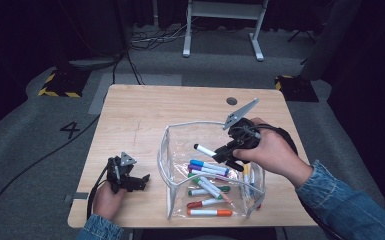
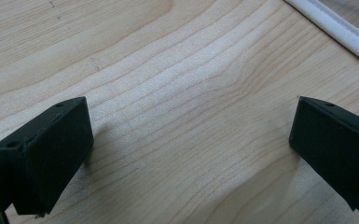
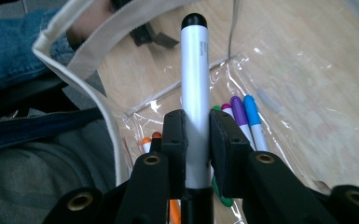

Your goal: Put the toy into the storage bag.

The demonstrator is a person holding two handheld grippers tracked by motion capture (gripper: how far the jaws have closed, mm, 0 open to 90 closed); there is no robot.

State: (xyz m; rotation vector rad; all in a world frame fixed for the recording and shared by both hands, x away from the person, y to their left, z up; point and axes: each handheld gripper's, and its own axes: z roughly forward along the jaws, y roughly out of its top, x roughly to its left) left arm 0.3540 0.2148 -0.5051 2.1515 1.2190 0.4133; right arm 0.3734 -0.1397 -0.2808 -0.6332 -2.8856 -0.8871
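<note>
Left gripper (image 1: 130, 181) rested low over bare wooden table (image 1: 130, 125), jaws spread wide with nothing between, right gripper (image 3: 196, 140) clamped on a black-capped white marker (image 3: 195, 84), held above clear plastic pouch (image 1: 172, 145) of loose markers (image 1: 207, 192).

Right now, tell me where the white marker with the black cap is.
In the high view, the white marker with the black cap sits clamped in the right gripper, held over the clear plastic pouch above the coloured markers lying inside.
</note>
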